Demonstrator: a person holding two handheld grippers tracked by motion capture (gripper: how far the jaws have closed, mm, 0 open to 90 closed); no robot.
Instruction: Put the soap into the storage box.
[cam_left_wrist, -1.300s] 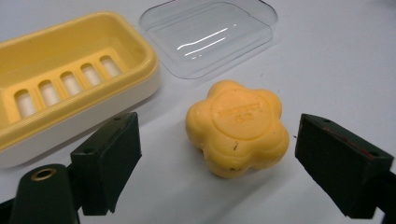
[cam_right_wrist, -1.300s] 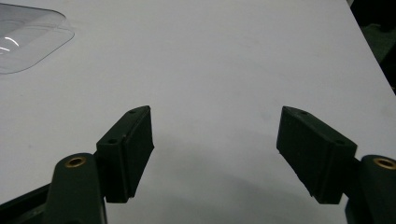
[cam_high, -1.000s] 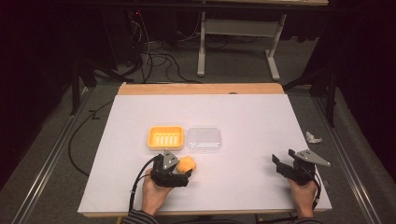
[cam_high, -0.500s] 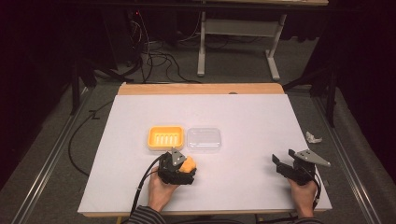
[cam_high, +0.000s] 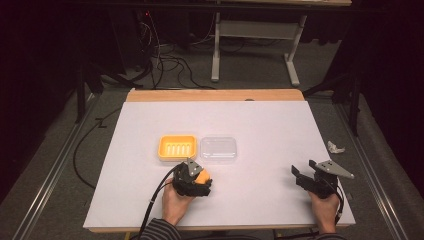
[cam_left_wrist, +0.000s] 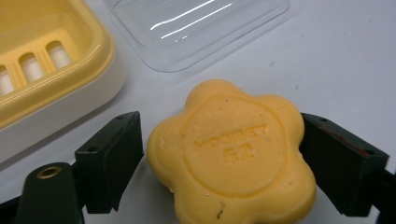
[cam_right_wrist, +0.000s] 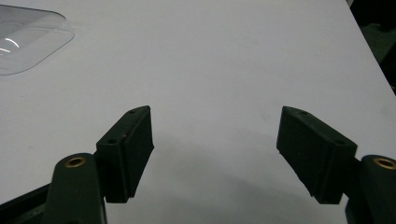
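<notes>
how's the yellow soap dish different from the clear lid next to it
The yellow soap dish is opaque, with slots across its floor; the clear lid is see-through, smooth and glossy with highlights. In the left gripper view the dish has a thick raised rim, while the lid looks thin-walled. Both are rounded rectangles of similar footprint, lying side by side on the white table.

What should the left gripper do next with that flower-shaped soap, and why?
Probably finish closing on the soap. The left gripper has just been closing: its right pad looks against the soap's edge, while a small gap remains at the left pad. The soap lies on the white table just short of the yellow soap dish, so a firm grip should come before any lift toward it.
</notes>
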